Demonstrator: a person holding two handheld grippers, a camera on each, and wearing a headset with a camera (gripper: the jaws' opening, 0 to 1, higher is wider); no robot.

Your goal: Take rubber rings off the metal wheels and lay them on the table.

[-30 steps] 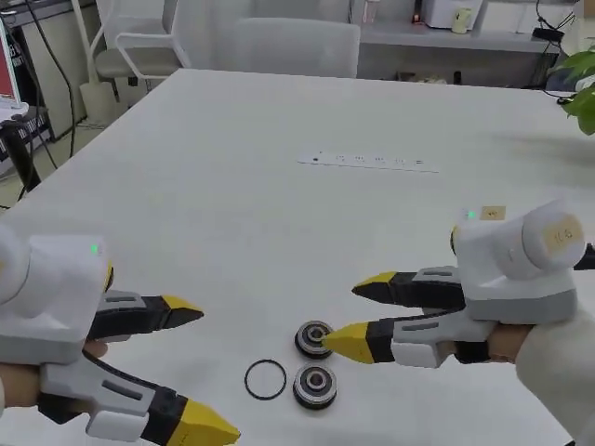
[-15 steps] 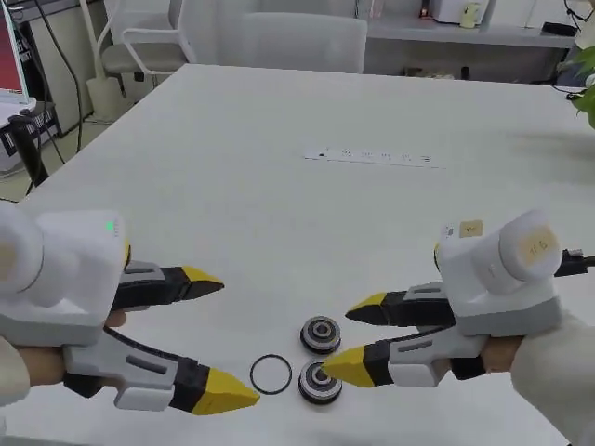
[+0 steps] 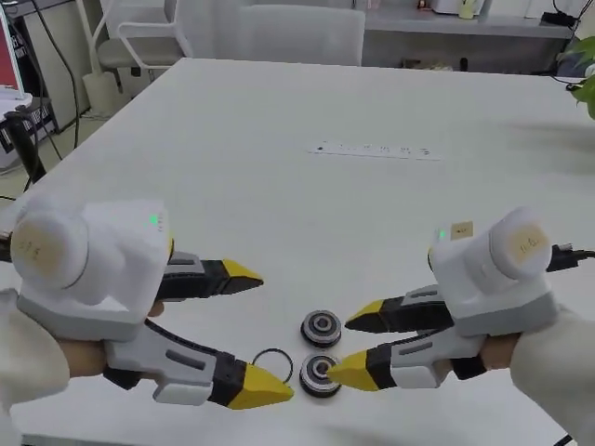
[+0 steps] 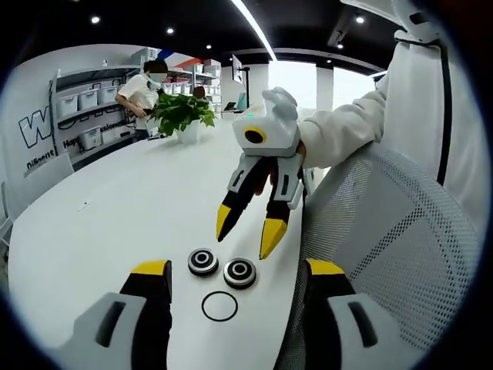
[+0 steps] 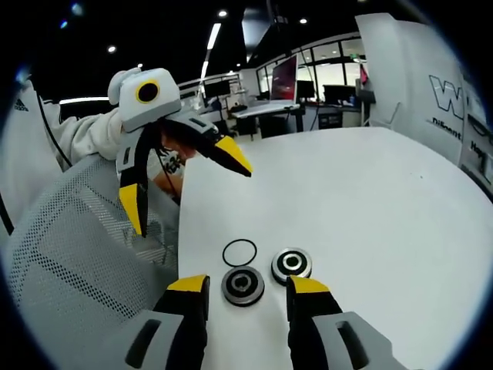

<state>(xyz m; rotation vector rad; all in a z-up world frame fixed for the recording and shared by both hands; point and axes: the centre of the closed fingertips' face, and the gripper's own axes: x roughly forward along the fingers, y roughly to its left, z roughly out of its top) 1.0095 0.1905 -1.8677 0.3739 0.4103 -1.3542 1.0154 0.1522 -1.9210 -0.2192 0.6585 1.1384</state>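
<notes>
I hold both jaws spread: left gripper (image 3: 258, 331) near the ring (image 3: 273, 351), right gripper (image 3: 349, 346) beside the near wheel (image 3: 319, 373).

The left gripper (image 4: 239, 270) has its jaws spread wide. A loose rubber ring (image 4: 219, 306) lies flat on the white table (image 4: 92, 223) between them, close to the table's edge. Just past the ring sits a metal wheel (image 4: 203, 262) with a second wheel (image 4: 239, 273) right beside it. Both have a dark outer band, maybe rubber, hard to say with the fisheye. The right gripper (image 4: 246, 231) faces this way, jaws apart, its yellow tips just above the wheels. A mesh chair (image 4: 385, 254) is off to the right.
</notes>
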